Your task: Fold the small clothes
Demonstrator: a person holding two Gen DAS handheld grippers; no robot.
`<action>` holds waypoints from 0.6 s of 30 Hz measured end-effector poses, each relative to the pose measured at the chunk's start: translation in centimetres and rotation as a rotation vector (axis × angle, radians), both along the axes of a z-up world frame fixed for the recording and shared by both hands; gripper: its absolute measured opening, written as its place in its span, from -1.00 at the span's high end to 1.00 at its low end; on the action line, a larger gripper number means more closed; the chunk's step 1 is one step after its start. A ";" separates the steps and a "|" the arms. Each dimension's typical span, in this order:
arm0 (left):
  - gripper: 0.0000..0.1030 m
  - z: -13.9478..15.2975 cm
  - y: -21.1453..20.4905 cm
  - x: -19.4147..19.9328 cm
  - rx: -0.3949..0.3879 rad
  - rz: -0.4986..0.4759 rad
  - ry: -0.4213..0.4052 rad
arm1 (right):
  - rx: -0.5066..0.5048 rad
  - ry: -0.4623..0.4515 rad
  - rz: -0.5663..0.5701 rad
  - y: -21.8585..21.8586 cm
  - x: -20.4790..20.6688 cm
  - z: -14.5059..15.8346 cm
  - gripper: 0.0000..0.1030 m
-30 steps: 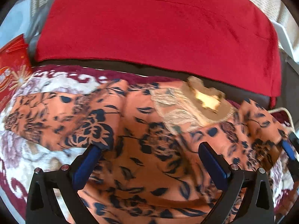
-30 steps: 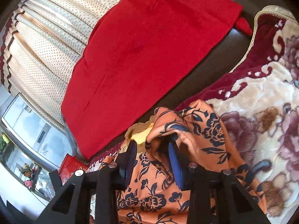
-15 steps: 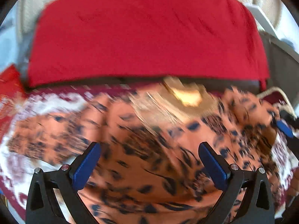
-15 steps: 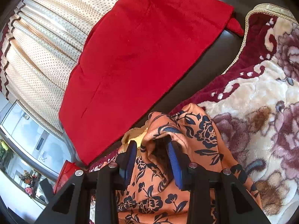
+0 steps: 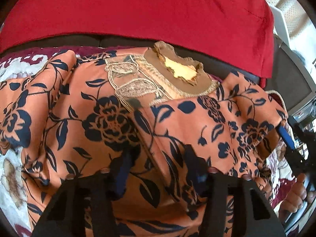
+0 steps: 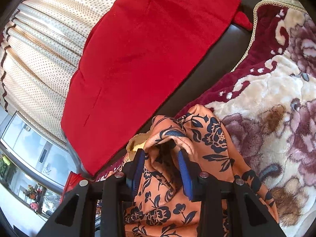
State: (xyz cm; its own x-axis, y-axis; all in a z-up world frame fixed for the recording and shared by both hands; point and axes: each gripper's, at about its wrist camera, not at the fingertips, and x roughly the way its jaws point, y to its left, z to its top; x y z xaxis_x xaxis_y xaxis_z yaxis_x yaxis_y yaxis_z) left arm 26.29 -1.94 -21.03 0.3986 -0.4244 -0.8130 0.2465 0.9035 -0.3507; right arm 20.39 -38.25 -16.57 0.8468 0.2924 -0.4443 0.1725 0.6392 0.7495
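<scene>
An orange garment with dark blue flowers (image 5: 110, 118) lies spread on a plush floral blanket (image 5: 9, 169). Its beige lace collar (image 5: 173, 73) points away from me. My left gripper (image 5: 158, 165) is low over the garment's middle, its blurred blue fingers (image 5: 122, 169) narrowed around a ridge of the fabric. My right gripper (image 6: 161, 158) is shut on a raised fold of the same garment (image 6: 207, 138) at its right edge. It also shows at the right edge of the left wrist view (image 5: 286, 138).
A red cloth (image 5: 138, 9) covers the dark sofa back (image 6: 217, 63) behind the blanket (image 6: 276, 98). Dotted cream curtains (image 6: 39, 49) and a glass cabinet (image 6: 29, 148) stand beyond. A red box (image 6: 72, 179) lies at the far left.
My left gripper moved forward and down onto the garment, and its fingers closed in from wide open. My right gripper kept its hold on the fold and barely moved.
</scene>
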 end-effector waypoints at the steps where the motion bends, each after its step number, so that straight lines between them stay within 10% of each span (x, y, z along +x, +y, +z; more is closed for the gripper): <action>1: 0.34 0.0 0.3 0.2 -0.006 0.006 -0.008 | 0.000 -0.002 -0.006 -0.1 -0.1 0.0 0.27; 4: 0.78 0.2 0.6 1.1 -0.033 0.024 -0.025 | -0.008 -0.008 -0.026 -0.5 -0.3 0.2 0.27; 12: 0.82 3.5 4.6 1.1 0.016 0.141 -0.195 | -0.009 -0.020 -0.079 -1.8 -0.9 0.5 0.27; 18: 0.75 2.1 4.1 1.3 -0.120 0.039 -0.029 | 0.004 -0.013 -0.072 -1.7 -0.7 0.3 0.27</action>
State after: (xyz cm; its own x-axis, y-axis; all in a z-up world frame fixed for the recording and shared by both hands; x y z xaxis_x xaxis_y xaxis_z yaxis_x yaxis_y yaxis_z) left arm 27.58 2.17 -18.91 0.4393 -0.5016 -0.7453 0.2240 0.8646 -0.4498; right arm 19.67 -39.90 -16.24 0.8714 0.2327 -0.4319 0.2078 0.6225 0.7545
